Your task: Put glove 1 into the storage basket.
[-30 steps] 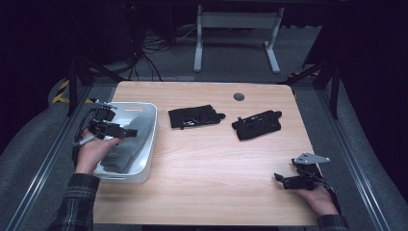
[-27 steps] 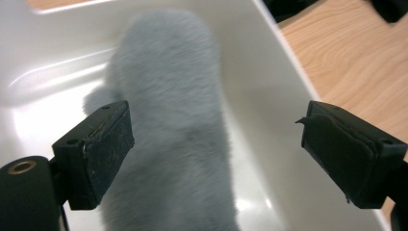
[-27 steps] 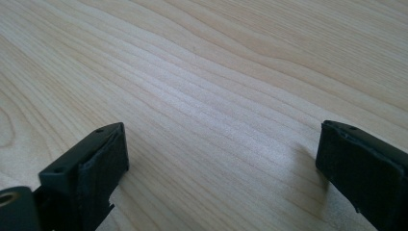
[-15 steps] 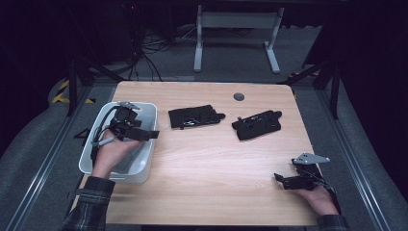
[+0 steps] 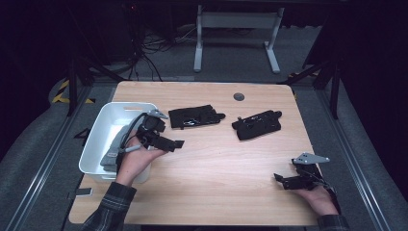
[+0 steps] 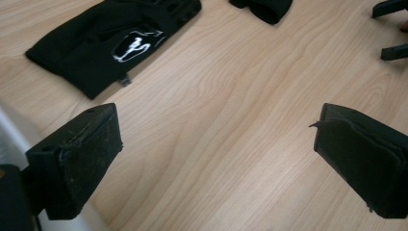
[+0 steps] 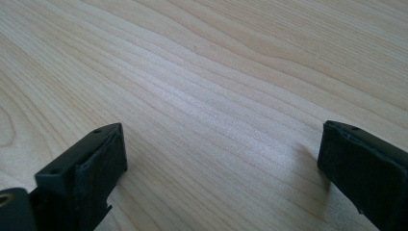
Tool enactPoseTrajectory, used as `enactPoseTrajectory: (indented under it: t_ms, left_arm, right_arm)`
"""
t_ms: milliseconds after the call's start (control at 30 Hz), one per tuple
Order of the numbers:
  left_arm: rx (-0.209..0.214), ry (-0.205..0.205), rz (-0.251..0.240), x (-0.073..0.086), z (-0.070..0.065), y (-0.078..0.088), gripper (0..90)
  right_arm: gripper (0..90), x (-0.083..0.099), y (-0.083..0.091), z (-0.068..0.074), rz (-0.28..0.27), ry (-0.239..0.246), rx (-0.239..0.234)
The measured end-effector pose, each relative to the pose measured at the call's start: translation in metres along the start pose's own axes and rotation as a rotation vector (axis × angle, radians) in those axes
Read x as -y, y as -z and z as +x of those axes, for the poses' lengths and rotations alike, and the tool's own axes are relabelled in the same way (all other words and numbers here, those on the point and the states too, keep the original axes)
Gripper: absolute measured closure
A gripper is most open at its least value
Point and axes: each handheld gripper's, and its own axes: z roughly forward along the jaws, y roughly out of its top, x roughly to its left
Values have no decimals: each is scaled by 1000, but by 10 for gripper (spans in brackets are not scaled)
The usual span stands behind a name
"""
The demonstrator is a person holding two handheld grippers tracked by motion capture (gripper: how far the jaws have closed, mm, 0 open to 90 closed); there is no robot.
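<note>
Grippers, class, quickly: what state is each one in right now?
Left gripper: open, holding nothing; its jaws have just been opening beside the white bin.
Right gripper: open, holding nothing, over bare table.

A dim lab: beyond the left gripper [image 5: 175, 143], a wooden table [image 5: 216, 159] stands amid floor cables [image 5: 154, 57] and hazard tape [image 5: 62, 91].

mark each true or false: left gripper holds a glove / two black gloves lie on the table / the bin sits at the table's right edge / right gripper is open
1. The left gripper holds a glove: false. Its jaws are open, having just opened wider, with nothing between them.
2. Two black gloves lie on the table: true, a nearer glove and a farther glove.
3. The white bin sits at the table's right edge: false, it is at the left edge.
4. The right gripper is open: true.
</note>
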Motion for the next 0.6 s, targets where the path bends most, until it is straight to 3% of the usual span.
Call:
enactPoseTrajectory:
  t_ms: [167, 467, 600]
  left_arm:
    - [31, -39, 5, 5, -18, -20, 16]
    - [29, -117, 29, 22, -39, -52, 16]
    - [31, -144, 48, 34, -44, -65, 16]
  right_arm:
    - [26, 0, 0, 0, 2, -1, -2]
    - [16, -1, -1, 1, 6, -5, -3]
    - [81, -4, 0, 2, 26, -2, -10]
